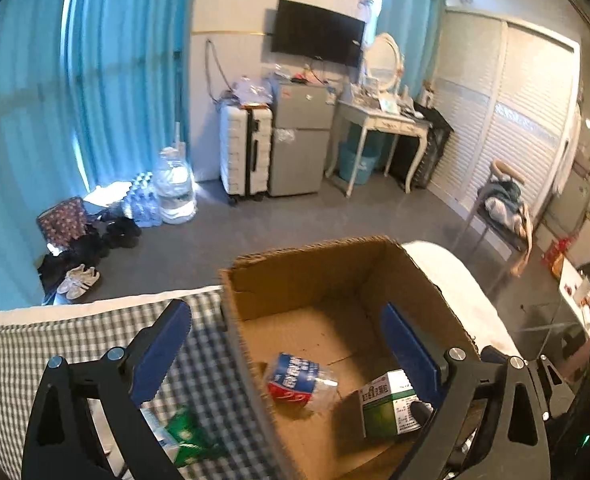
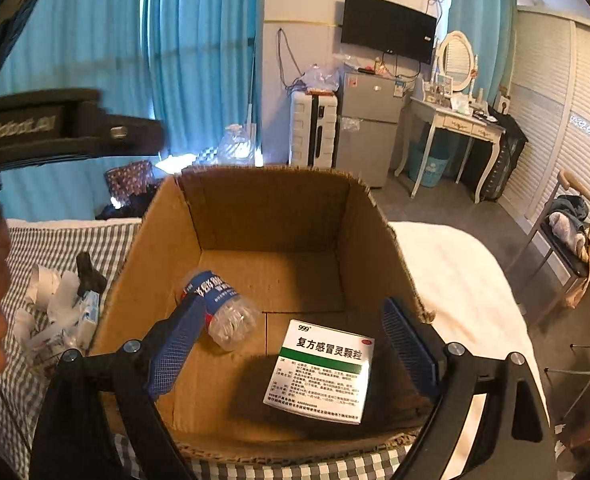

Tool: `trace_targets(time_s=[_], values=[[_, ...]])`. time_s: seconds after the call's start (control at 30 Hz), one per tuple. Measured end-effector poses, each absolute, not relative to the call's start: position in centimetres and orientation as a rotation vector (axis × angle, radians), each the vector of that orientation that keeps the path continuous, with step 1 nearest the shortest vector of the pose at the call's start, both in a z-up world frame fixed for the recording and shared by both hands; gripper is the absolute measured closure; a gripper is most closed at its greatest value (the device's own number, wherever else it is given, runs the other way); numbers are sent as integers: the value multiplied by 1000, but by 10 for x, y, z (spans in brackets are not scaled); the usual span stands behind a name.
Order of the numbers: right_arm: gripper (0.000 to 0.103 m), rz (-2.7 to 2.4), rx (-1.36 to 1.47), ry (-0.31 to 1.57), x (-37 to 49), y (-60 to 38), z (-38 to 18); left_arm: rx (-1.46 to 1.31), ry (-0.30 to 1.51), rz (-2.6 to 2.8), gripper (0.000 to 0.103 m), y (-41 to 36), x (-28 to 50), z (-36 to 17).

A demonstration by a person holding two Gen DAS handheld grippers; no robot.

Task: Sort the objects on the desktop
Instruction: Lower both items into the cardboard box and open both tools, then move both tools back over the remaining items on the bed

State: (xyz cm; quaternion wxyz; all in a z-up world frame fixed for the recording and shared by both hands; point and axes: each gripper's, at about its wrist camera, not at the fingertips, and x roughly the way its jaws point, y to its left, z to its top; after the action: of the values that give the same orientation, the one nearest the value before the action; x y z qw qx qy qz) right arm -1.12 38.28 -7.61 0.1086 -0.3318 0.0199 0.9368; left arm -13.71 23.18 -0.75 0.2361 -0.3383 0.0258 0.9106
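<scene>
Hovering over the cardboard box (image 2: 271, 216), both grippers empty. Right gripper (image 2: 295, 344) has its blue fingers (image 2: 179, 344) spread wide, nothing between the pads; the medicine box (image 2: 321, 372) lies on the box floor between and just below them, the crushed water bottle (image 2: 219, 312) beside the left finger. Left gripper (image 1: 287, 344) also stands wide open, straddling the box's near wall, one finger over the checked cloth (image 1: 35, 344), the other inside the box.

Judged step: two items dropped in, release done. Loose items remain outside: a green-and-white packet (image 1: 183, 436) under the left finger, crumpled paper (image 2: 47, 292) further out. Next move calls for swinging left gripper onto the packet and closing on it
</scene>
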Motion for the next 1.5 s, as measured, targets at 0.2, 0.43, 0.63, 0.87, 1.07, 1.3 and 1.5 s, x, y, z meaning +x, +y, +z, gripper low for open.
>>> trace_targets(time_s=[0.2,0.43,0.63,0.87,1.07,1.3,1.5], values=[[9,2783,-917,102,0,372,-48,-884,55,2600,0,190,-121,12],[5,2829,-860,96,6,345,-16,-930,121,2719,0,145,-102,29],[3,2888,-834,72,13,309,4,-975,71,2776,0,98,-83,33],[0,2951,-799,63,19,274,23,-911,46,2839,0,38,-63,38],[0,2997,-786,65,24,247,31,-1029,-3,2928,0,-17,-55,29],[0,3053,-841,72,21,219,17,-1085,4,3050,0,-70,-51,20],[0,3079,-908,16,9,198,-7,-1099,56,3057,0,-85,-55,-11]])
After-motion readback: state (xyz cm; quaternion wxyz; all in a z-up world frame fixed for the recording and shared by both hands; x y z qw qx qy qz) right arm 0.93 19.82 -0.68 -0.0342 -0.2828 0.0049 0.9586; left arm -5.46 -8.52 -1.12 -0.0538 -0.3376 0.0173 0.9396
